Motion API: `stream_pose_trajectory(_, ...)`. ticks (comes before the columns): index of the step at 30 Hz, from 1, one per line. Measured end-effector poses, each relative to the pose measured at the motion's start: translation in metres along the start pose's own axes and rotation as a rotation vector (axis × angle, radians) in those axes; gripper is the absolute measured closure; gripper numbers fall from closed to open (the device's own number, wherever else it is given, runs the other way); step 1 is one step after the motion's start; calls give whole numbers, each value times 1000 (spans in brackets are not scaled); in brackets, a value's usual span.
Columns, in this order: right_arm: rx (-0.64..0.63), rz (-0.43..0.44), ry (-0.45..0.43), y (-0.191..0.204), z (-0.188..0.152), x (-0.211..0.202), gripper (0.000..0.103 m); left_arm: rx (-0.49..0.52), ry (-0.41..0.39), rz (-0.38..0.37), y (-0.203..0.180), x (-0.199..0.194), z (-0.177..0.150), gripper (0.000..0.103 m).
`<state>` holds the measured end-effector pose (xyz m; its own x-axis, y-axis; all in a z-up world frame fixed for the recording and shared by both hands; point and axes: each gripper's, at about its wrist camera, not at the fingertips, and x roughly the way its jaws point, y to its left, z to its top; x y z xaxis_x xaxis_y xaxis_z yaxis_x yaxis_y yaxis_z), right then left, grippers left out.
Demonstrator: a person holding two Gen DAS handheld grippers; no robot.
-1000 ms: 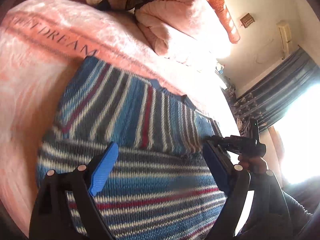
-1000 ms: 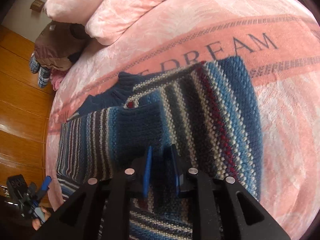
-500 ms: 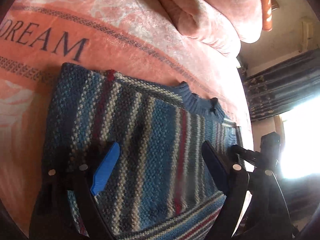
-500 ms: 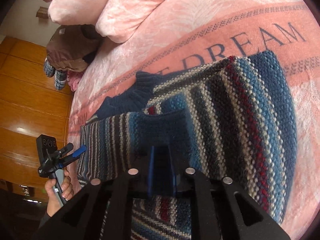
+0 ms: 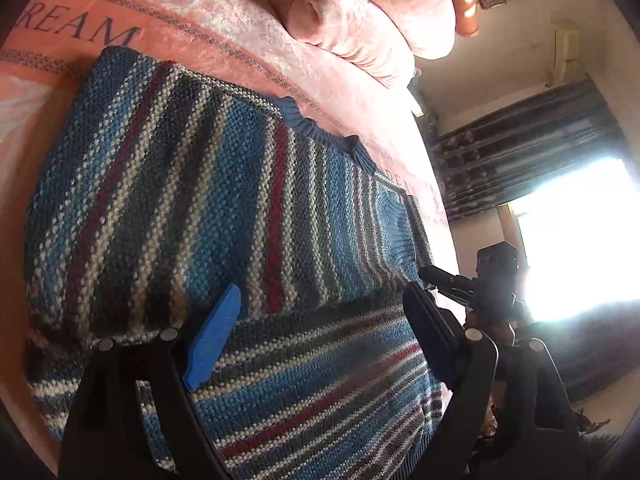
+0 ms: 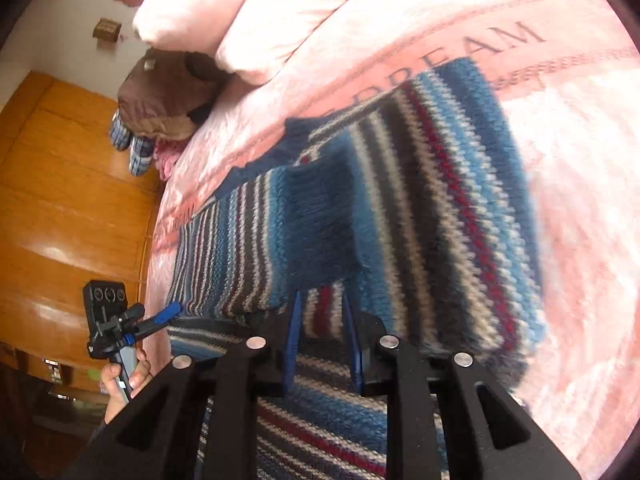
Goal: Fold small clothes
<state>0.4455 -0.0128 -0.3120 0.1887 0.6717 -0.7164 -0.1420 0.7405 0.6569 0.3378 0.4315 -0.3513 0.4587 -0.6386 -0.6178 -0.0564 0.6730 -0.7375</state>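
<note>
A pink bed [image 5: 224,36] carries a striped sweater [image 5: 208,200], partly folded, near pillows [image 6: 256,20]. The left tool [image 5: 320,332] hovers low over it, fingers wide apart. The right tool [image 6: 320,344] angles down, fingers narrowly parted, holding nothing visible.

The sweater [image 5: 224,208] lies flat on the blanket [image 5: 224,28], its folded sleeve [image 6: 304,232] resting across the body. Pillows [image 5: 360,12] sit beyond its collar [image 5: 316,128]. Both grippers hover at the near hem, left gripper [image 5: 320,320] and right gripper [image 6: 320,320].
</note>
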Motion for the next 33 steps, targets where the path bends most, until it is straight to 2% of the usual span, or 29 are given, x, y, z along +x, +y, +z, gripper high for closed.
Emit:
stream_pose_trajectory(1,27,-24,-21,-12,-1,-4,82,-22,7,14,8,4,-1,16)
stream_pose_trajectory(2,67,-35,-32,-25,-2,-5,86,-48,4,-4,16,6,-3,16)
stream_pose_trajectory(4,117,-34,-16,-42,-3,2,99,-104,-11,-33,22,5,-2,16)
stream_pose_trajectory(5,117,-37,-17,-42,-2,3,99,-131,-7,-32,21,2,-2,16)
stream_pose_trajectory(6,121,-31,-18,-39,-1,0,94,-148,-1,-23,17,-4,-3,16)
stream_pose_trajectory(7,128,-6,-22,-33,-2,-6,81,-149,0,-19,10,-12,-6,15)
stream_pose_trajectory(10,86,14,-18,-7,-15,-36,78,-123,-1,-46,-13,-51,-31,13)
stream_pose_trajectory(12,49,15,20,7,-37,-57,75,-125,19,-48,-24,-81,-63,12)
stream_pose_trajectory(15,12,17,78,12,-88,-95,66,-175,82,-34,-27,-120,-123,11)
stream_pose_trajectory(17,44,19,102,5,-128,-119,63,-224,106,-29,-22,-145,-165,11)
stream_pose_trajectory(20,113,32,93,-11,-186,-153,55,-316,123,-6,-6,-168,-224,9)
stream_pose_trajectory(22,165,42,100,-22,-219,-165,49,-371,169,-15,7,-166,-258,9)
stream_pose_trajectory(26,254,51,117,-39,-266,-170,49,-422,181,-55,18,-150,-300,9)
stream_pose_trajectory(29,304,64,137,-43,-284,-163,49,-442,179,-89,20,-134,-313,9)
stream_pose_trajectory(32,327,50,135,-41,-290,-156,48,-464,164,-57,20,-118,-313,9)
stream_pose_trajectory(33,330,44,141,-41,-291,-153,44,-468,160,-66,20,-114,-312,9)
